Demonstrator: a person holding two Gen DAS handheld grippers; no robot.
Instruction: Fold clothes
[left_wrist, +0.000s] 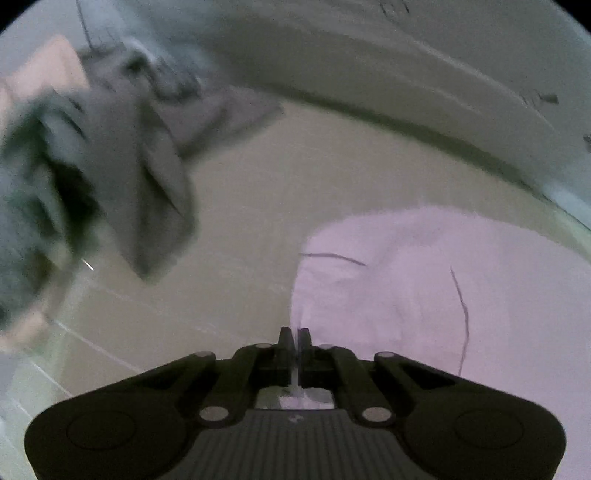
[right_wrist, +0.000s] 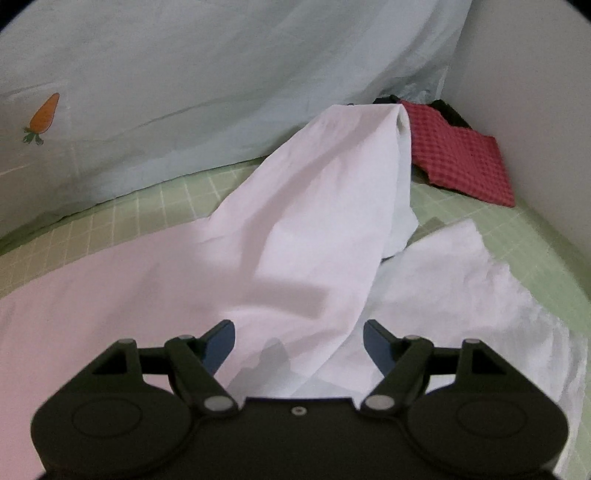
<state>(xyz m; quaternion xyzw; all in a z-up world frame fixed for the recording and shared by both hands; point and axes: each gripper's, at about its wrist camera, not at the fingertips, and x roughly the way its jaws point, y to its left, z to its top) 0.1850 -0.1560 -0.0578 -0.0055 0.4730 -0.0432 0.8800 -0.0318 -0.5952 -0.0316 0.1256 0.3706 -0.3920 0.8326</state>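
Both tongs sit low over the white garment. Left tongs (left_wrist: 294, 338) are pressed together, and a thin sliver of pale fabric seems caught between their tips, at the near left edge of the white garment (left_wrist: 443, 295). Right tongs (right_wrist: 299, 339) stand spread wide, their blue-padded fingers (right_wrist: 221, 341) either side of a raised ridge of the same cloth (right_wrist: 314, 229) without pressing on it.

Largest in sight, a pale blue sheet (right_wrist: 221, 74) hangs along the far side of the green gridded mat (right_wrist: 524, 243) that covers the bench. The garment lies across the near half of the mat, one long fold running away toward the far right, where its end appears lifted. Beyond it, in the far right corner, lies a red checked cloth (right_wrist: 461, 162) with something dark beneath. In the left wrist view a blurred grey cloth (left_wrist: 92, 166) hangs at the far left; what holds it cannot be told.

To do this step well, I judge the right tongs should close on a single clean edge, not on the bunched ridge, matching the left pinch so the cloth can be drawn taut and laid flat before folding. Grabbing several layers at once would likely set a crooked crease.

No brand or writing can be read; the only mark is a small orange carrot print (right_wrist: 42, 116) on the sheet.
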